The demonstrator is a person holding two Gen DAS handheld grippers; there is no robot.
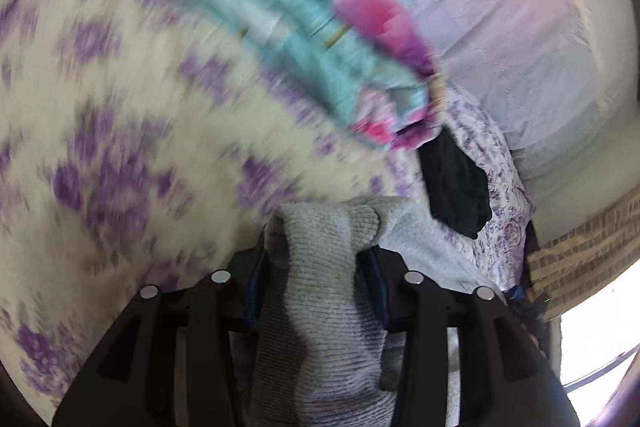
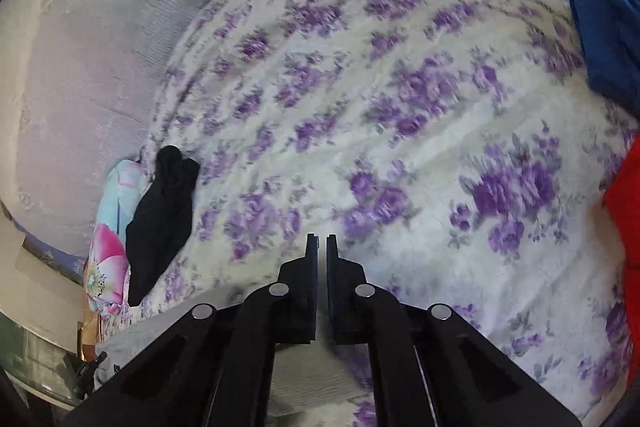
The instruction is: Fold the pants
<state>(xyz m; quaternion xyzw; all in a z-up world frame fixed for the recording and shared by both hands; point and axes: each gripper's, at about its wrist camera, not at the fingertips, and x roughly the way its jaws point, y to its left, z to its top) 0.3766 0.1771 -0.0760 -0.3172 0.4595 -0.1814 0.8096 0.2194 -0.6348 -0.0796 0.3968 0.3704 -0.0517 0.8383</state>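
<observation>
Grey knit pants [image 1: 316, 307] are bunched up between the fingers of my left gripper [image 1: 320, 247], which is shut on them; a ribbed cuff folds over the top and hides the fingertips. In the left wrist view the cloth hangs down over the gripper body. My right gripper [image 2: 322, 243] is shut with nothing between its fingers, and hovers over the flowered bedspread [image 2: 360, 107]. A flat piece of the grey pants [image 2: 304, 375] lies on the bed beneath it.
A black garment [image 2: 160, 219] [image 1: 456, 187] lies beside a folded turquoise and pink floral cloth [image 2: 112, 227] [image 1: 280, 27] near the bed's edge. A blue cloth [image 2: 604, 35] and a red cloth [image 2: 628, 219] sit at the right. A lilac mattress [image 2: 80, 67] borders the bedspread.
</observation>
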